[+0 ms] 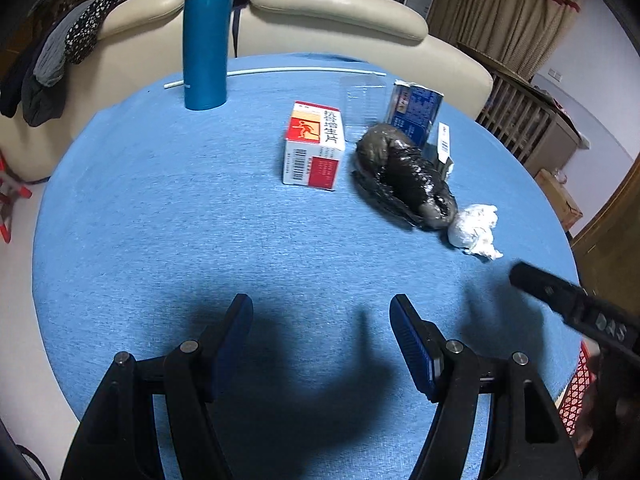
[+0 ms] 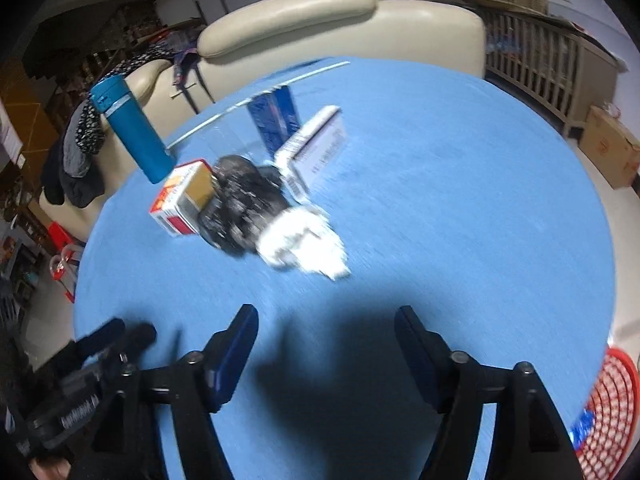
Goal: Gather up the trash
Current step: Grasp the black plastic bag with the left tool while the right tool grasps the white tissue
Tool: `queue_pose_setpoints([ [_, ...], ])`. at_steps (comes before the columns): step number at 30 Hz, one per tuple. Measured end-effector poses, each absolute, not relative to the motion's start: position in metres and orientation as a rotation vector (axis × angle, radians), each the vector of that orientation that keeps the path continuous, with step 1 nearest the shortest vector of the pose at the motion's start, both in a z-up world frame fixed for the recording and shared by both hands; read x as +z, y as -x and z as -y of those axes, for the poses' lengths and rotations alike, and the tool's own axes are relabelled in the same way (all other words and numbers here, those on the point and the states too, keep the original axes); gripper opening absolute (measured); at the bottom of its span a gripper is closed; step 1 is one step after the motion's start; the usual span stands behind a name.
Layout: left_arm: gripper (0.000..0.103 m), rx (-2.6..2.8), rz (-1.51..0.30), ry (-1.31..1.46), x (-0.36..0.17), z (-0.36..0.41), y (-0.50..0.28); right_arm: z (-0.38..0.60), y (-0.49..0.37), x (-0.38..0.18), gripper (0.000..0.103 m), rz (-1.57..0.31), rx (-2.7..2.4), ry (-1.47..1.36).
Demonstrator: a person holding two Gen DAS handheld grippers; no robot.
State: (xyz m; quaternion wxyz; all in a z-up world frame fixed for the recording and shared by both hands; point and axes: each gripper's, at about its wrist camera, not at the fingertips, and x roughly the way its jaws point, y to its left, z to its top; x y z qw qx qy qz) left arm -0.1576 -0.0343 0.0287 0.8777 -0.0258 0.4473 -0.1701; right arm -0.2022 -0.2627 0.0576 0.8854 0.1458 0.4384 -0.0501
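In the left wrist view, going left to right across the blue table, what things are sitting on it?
Teal bottle → red and white medicine box → crumpled black plastic bag → white crumpled paper wad. The clear cup and blue carton behind the bag overlap it, so I left them out.

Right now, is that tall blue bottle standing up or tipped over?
Upright. The blue bottle stands on its base on the blue tablecloth, cap on top.
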Motion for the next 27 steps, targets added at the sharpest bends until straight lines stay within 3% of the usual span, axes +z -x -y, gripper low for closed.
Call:
queue_pose_setpoints([
  [13, 0.072, -0.363, -0.937, 0.071, 0.035, 0.035, 0.142, 0.26, 0.132, 0.038, 0.074, -0.931, -0.058, -0.327],
  [14, 0.072, -0.365, -0.94, 0.069, 0.035, 0.036, 0.14, 0.263, 0.13, 0.034, 0.07, -0.935, -0.039, -0.351],
  [16, 0.072, -0.367, -0.94, 0.06, 0.036, 0.042, 0.135, 0.267, 0.13, 0.032, 0.048, -0.924, 0.012, -0.389],
  [24, 0.072, -0.404, -0.937, 0.04, 0.049, 0.087, 0.104, 0.288, 0.154, 0.043, 0.046, -0.866, 0.044, -0.414],
  [27, 0.082, -0.422, -0.928, 0.035, 0.055, 0.114, 0.091, 0.303, 0.17, 0.042, 0.046, -0.859, 0.023, -0.439],
])
